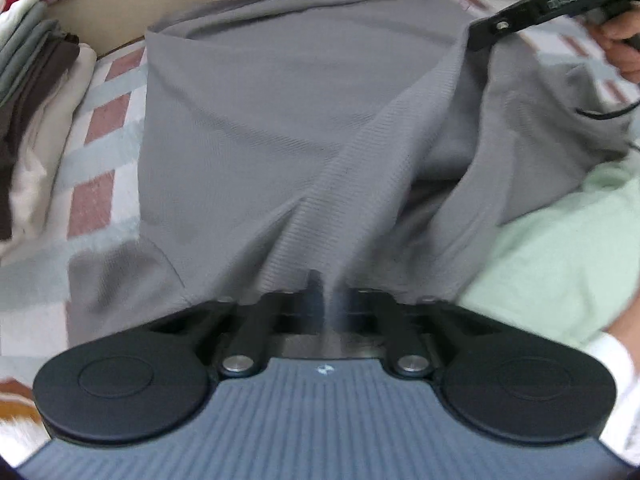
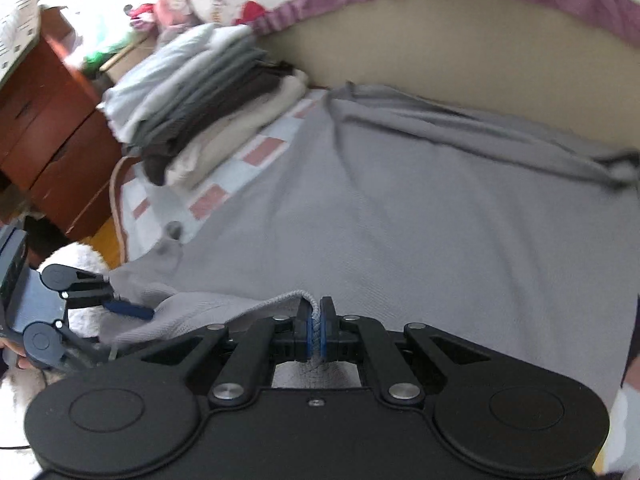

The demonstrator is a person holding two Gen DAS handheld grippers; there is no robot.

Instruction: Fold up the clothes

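A large grey ribbed-knit garment [image 2: 420,216] lies spread over a bed sheet checked in pink, white and pale blue [image 1: 100,128], its far edge bunched against a tan padded headboard [image 2: 460,48]. The near hem is lifted at two places.

The left gripper [image 1: 320,280] has its jaws together, clamped on a pinch of the grey knit; the cloth rises in a taut ridge from the jaws toward the middle of the garment. In the right wrist view this gripper [image 2: 132,310] shows at the lower left, its blue-padded tips at the garment's corner.

The right gripper [image 2: 318,330] is also closed on the fabric — a rolled, corded edge of the grey hem is squeezed between its blue pads [image 2: 310,334]. From the left wrist view it [image 1: 478,36] bites the cloth at the upper right, with a hand [image 1: 620,40] behind it.

To the left on the bed sits a stack of folded clothes [image 2: 200,120] in pale blue, grey, dark brown and cream. A pale green cloth [image 1: 560,240] lies beside the garment's right edge — partly under it. A reddish wooden drawer cabinet [image 2: 52,120] stands beyond the bed.
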